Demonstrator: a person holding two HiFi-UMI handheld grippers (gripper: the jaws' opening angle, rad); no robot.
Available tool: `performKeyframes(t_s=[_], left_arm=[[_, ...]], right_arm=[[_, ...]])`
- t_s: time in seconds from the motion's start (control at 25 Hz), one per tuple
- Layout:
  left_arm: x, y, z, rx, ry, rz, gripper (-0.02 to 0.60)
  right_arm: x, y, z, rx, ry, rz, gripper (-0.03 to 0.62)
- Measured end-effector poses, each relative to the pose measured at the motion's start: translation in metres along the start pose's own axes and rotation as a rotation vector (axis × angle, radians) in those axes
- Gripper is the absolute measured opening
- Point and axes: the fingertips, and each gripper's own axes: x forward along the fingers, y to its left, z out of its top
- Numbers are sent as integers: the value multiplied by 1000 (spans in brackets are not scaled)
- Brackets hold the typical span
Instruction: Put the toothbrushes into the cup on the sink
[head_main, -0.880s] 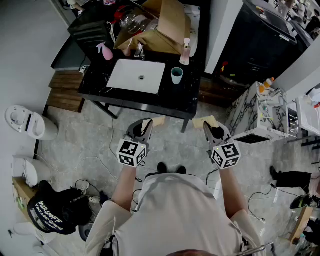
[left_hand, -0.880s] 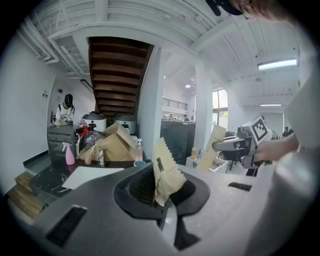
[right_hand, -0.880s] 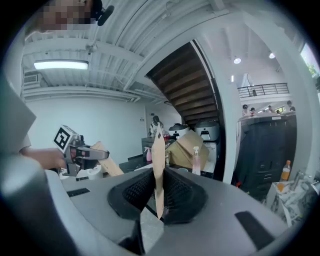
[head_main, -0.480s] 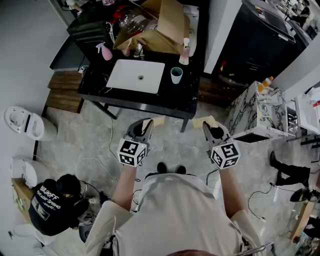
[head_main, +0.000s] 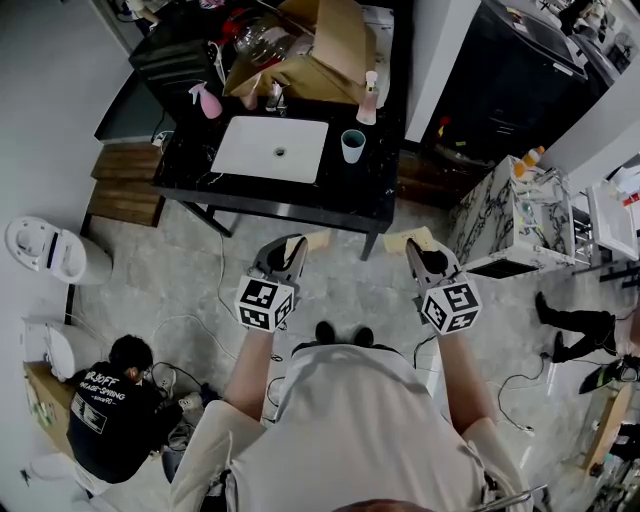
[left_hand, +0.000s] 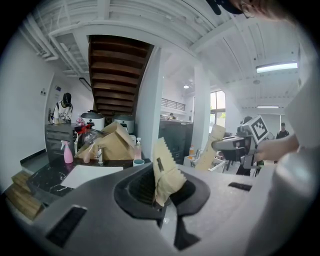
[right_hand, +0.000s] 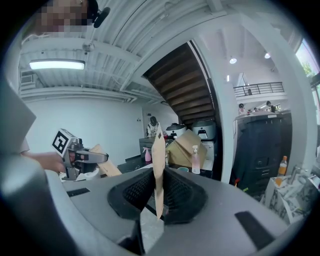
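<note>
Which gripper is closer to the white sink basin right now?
Left. The left gripper is in front of the table, roughly in line with the sink basin. The right gripper is equally far back but off to the basin's right, past the cup.

**Workshop/studio hall w/ a mock bathroom set-up**

Big open indoor hall, not a home. A black counter (head_main: 350, 195) w/ white sink (head_main: 272, 150), cup (head_main: 352, 146) & pink spray bottle (head_main: 208, 102) stands free on a grey stone-look floor. A toilet (head_main: 45, 250) sits loose near the wall. Cables (head_main: 185, 325) trail over the floor, w/ a person (head_main: 110, 400) crouched beside them. Cardboard (head_main: 320, 45) is piled at the counter's back, rice cookers (left_hand: 92, 120) behind it. High white ceiling w/ strip light (right_hand: 56, 64), underside of a wooden staircase (left_hand: 117, 75), mezzanine railing (right_hand: 262, 89) w/ ppl up there. Marble-pattern unit (head_main: 500, 215) to the counter's right.
</note>
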Motion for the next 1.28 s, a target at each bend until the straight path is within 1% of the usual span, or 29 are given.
performKeyframes(t_s=[0.28, 0.72, 1.0, 1.28], left_arm=[[-8, 17, -8, -11, 5, -10, 34], [-13, 45, -12, 0, 8, -38, 34], [-2, 55, -12, -7, 8, -54, 34], [22, 73, -20, -26, 26, -39, 34]], right_arm=[[9, 12, -2, 15, -4, -30, 71], [28, 31, -2, 22, -19, -74, 71], [36, 27, -2, 22, -14, -96, 71], [67, 11, -14, 33, 6, -89, 71]])
